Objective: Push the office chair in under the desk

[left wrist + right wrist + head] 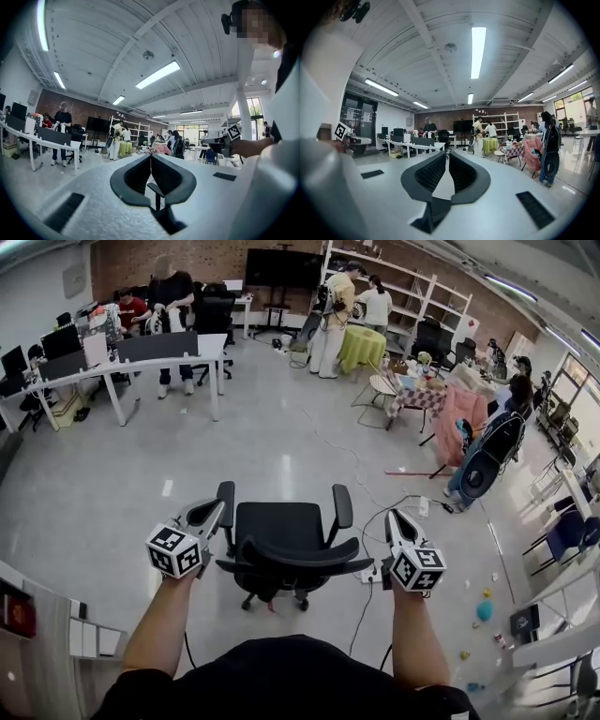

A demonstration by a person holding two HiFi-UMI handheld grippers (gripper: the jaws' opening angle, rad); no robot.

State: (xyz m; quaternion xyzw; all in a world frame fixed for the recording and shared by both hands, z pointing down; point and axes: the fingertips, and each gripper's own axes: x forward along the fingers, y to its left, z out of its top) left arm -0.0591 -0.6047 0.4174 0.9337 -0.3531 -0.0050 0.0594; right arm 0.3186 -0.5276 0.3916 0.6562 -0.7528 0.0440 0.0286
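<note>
A black office chair (pixel 289 545) stands on open grey floor (pixel 281 442) with its backrest turned to the person; its base is mostly hidden beneath the seat, and only a few casters peep out. The person's own body is cut off at the bottom edge of the head view. The left gripper (pixel 220 507) and the right gripper (pixel 395 515) flank the chair at armrest height. The left one's tip lies just beside the near armrest, though whether it touches cannot be told; the right one stands clear of the other armrest.

Only the two gripper views settle the jaws: the left gripper's (pixel 151 155) are pressed together at the tips with nothing pinched, a dark armrest and its post showing through the gap behind them; the right gripper's (pixel 446 153) are likewise closed and empty. Each of these views misses the chair's seat and back but catches the other gripper's marker cube at its edge.

The long white desk (pixel 141 357), loaded with monitors, runs along the far left, well apart from the chair; people (pixel 173 296) stand behind it. Shelving (pixel 398 287) at the brick back wall holds things too small to make out.
</note>
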